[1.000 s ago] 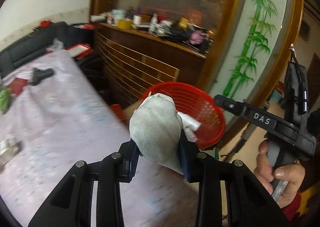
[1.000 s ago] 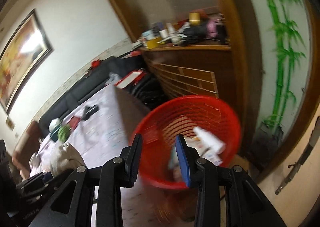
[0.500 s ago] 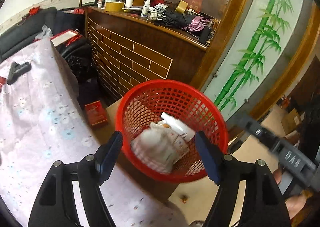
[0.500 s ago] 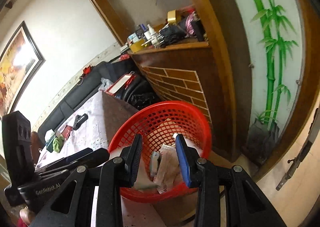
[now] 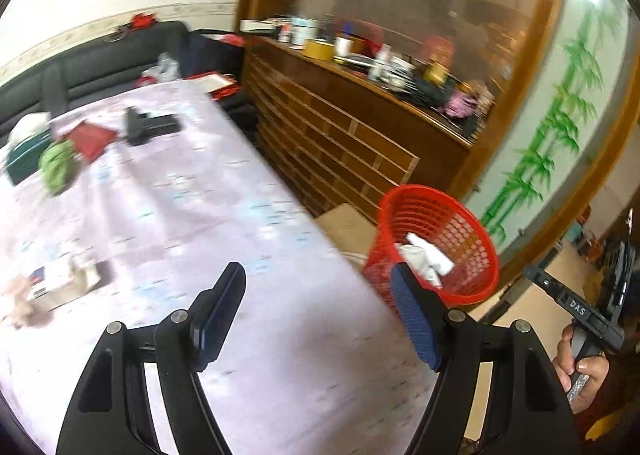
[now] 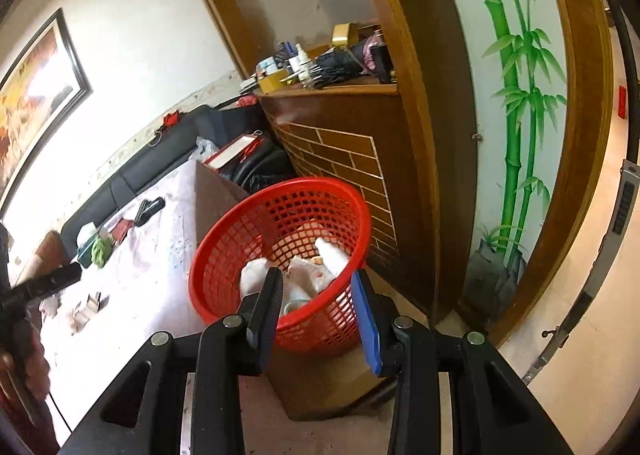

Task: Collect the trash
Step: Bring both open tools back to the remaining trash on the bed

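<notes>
A red mesh basket [image 5: 472, 275] stands on a cardboard box beside the table and holds white crumpled trash [image 5: 424, 255] and a white bottle. My left gripper [image 5: 316, 311] is open and empty above the table's pink cloth [image 5: 192, 207], left of the basket. In the right wrist view the basket [image 6: 240, 231] is just ahead of my right gripper [image 6: 318, 295], which is open and empty over its near rim. The trash [image 6: 312, 271] lies inside. A crumpled tissue [image 5: 20, 303] and a small box [image 5: 60, 279] lie on the table at the left.
A green wad [image 5: 56, 167], a red packet [image 5: 90, 137] and a black object [image 5: 148, 127] lie at the table's far end. A black sofa [image 5: 100, 55] runs behind. A cluttered wooden cabinet [image 5: 352, 143] stands behind the basket. The right gripper [image 5: 576, 307] shows at the right.
My left gripper let the grey-white wad fall into the basket, opened wide, then swung left over the table. My right gripper stayed near the basket and opened a little wider.
</notes>
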{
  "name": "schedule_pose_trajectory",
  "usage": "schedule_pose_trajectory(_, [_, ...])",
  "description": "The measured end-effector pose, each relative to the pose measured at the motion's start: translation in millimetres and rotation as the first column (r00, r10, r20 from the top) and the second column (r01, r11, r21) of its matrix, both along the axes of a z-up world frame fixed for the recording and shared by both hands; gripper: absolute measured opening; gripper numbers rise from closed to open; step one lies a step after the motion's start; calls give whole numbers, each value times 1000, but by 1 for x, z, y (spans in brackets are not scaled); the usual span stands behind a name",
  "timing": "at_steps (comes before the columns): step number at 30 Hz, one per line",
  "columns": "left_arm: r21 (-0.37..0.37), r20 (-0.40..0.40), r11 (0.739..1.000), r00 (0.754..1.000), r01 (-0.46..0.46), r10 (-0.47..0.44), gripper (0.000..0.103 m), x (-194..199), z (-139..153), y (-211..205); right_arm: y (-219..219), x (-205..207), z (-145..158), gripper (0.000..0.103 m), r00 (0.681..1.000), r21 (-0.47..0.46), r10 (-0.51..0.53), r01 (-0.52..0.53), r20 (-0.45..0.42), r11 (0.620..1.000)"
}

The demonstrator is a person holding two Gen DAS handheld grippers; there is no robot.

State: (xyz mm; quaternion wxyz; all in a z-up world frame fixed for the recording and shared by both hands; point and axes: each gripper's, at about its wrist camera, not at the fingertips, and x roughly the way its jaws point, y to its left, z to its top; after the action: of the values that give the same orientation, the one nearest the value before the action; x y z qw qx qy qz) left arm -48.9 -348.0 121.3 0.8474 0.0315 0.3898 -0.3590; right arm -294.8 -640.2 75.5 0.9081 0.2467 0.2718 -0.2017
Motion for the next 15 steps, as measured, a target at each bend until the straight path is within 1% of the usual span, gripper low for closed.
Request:
schedule_pose_trajectory(2, [8, 15, 998, 998, -65, 64, 73, 10, 3, 33, 8, 4, 1, 38, 1000, -3, 28, -28, 4, 1000])
schedule_pose_trajectory(3, [11, 20, 996, 996, -86, 86, 73, 13, 4, 43, 13, 6, 3, 38, 999, -1, 42, -42, 9, 999])
schedule_pose_trajectory(6, [23, 36, 980, 980, -199, 198, 73, 30, 4, 95, 35, 24, 9, 39, 992, -3, 121, -121, 19, 993])
schedule_pose_trajectory(7, [28, 35, 967, 967, -252, 251, 73, 39, 3, 120, 43, 31, 10, 39, 989, -1, 146, -146, 20, 989])
schedule_pose_trajectory(9, [36, 29, 946, 947, -321, 320, 73, 53, -1, 154, 59, 45, 12, 39, 978, 12, 205, -205, 24, 979])
schedule_pose_trajectory(10, [38, 25, 929, 929, -369, 368, 73, 64, -5, 177, 67, 52, 12, 39, 972, 19, 234, -235, 25, 972])
schedule_pose_trajectory(12, [48, 8, 908, 910, -415, 415, 73, 81, -12, 204, 86, 68, 14, 39, 956, 31, 292, -292, 24, 956])
schedule_pose_trajectory(13, [55, -16, 895, 896, -443, 444, 73, 96, -19, 222, 97, 76, 15, 39, 947, 31, 319, -320, 22, 947])
schedule_pose_trajectory(15, [60, -42, 882, 882, -467, 469, 73, 114, -30, 241, 120, 90, 18, 39, 930, 25, 367, -367, 14, 930])
